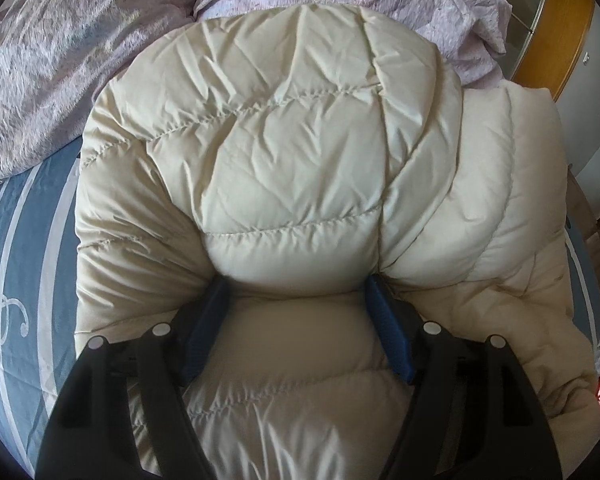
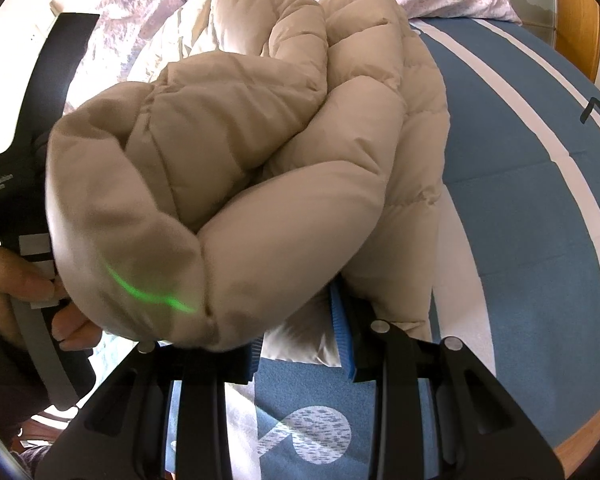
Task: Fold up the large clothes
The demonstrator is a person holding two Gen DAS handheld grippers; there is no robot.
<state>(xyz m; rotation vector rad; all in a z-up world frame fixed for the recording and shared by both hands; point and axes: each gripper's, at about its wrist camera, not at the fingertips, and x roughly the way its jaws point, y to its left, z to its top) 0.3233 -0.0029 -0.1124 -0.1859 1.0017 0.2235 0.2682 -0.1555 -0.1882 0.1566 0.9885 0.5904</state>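
Both your grippers are gripping the puffy jacket (image 1: 300, 152): left gripper (image 1: 298, 300) pinching a fold, right gripper (image 2: 300, 336) clamping its edge.

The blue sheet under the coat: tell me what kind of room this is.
Most likely a bedroom. The cream quilted puffer coat lies on a blue white-striped bed sheet, with a rumpled lilac floral duvet bunched behind it and a wooden frame edge beyond.
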